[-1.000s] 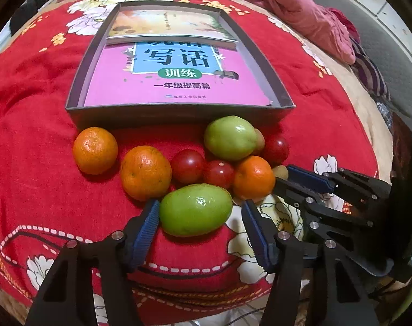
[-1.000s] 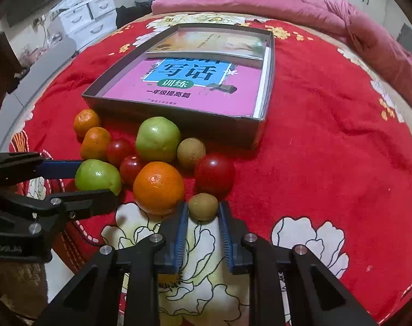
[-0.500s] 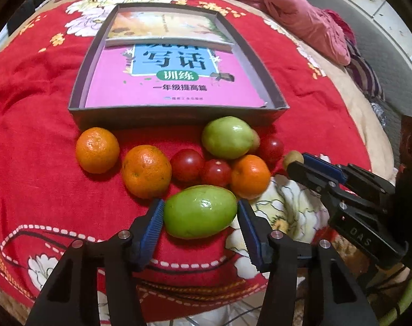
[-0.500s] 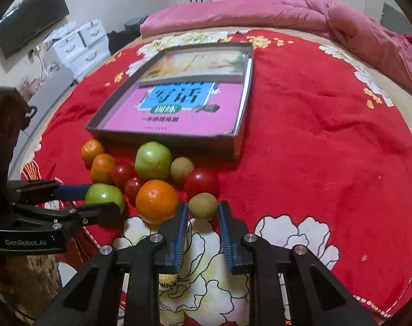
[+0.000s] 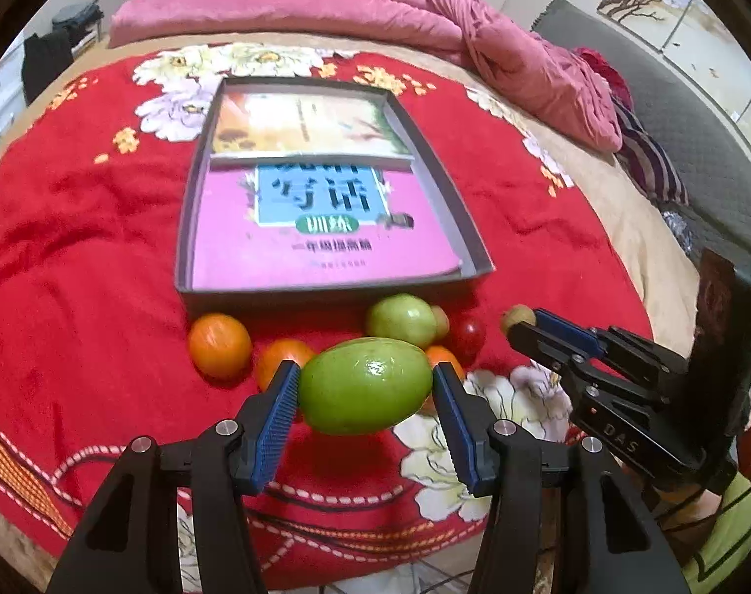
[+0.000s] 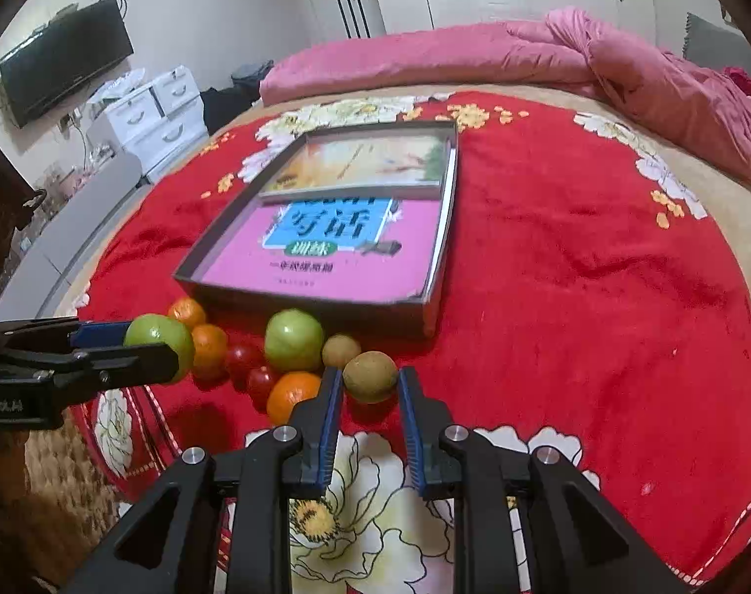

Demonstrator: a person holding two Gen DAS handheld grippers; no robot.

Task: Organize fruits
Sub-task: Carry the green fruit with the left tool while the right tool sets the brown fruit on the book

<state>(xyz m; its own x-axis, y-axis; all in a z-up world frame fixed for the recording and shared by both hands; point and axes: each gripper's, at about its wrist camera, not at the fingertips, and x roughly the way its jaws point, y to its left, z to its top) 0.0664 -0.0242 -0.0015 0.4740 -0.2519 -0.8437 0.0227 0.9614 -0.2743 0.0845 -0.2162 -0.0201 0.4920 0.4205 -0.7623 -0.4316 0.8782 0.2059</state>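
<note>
Between the blue pads of the left tongs (image 5: 365, 388), a big smooth green oval fruit (image 5: 364, 385) is sitting squeezed tight, up off the red flowery blanket (image 5: 78, 257). The right tongs (image 6: 370, 386) are pinching a small round brown fruit (image 6: 369, 376). Just behind them, oranges (image 5: 219, 345), red tomatoes (image 6: 242, 359) and a round green fruit (image 6: 293, 339) are lying by the flat grey cardboard box (image 6: 437, 267) holding a pink book (image 5: 321, 242).
</note>
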